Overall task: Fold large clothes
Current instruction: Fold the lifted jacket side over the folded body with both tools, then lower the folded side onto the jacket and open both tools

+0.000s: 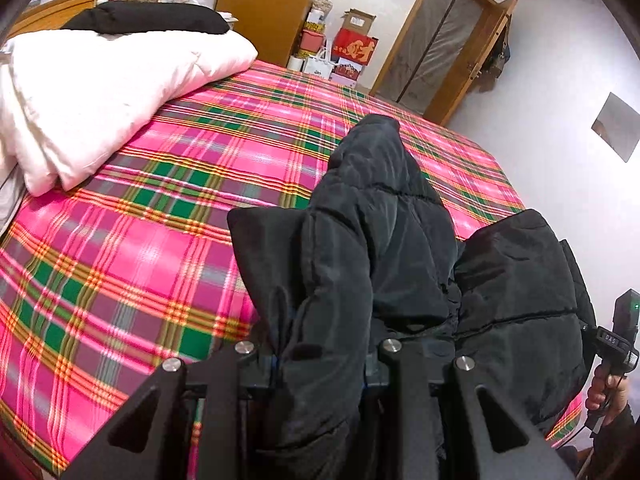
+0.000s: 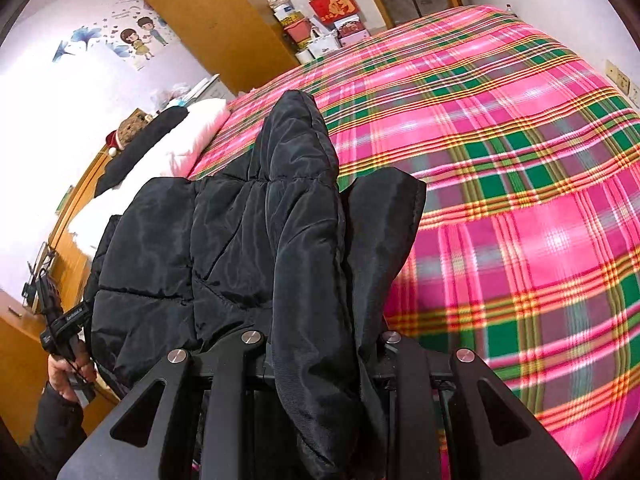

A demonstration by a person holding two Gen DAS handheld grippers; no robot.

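black puffer jacket (image 1: 372, 248) pinched in both grippers, draped over the plaid bedsheet (image 1: 132, 216), likely lifted by one edge to lay flat for folding. left gripper (image 1: 320, 360) fingers clamped on bunched fabric at 6 o'clock; right gripper (image 2: 320, 356) fingers likewise closed on fabric. sleeve trailing toward 12 o'clock. white quilt (image 1: 92, 92) parked at 10 o'clock, out of the way. red box (image 2: 336, 6) near 12 o'clock carrying a gold "财". small label on the other handle unreadable.

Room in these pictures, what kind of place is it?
Most likely a bedroom in a home: a large bed with a plaid sheet, a white quilt piled at its head, and a wooden wardrobe against the wall.
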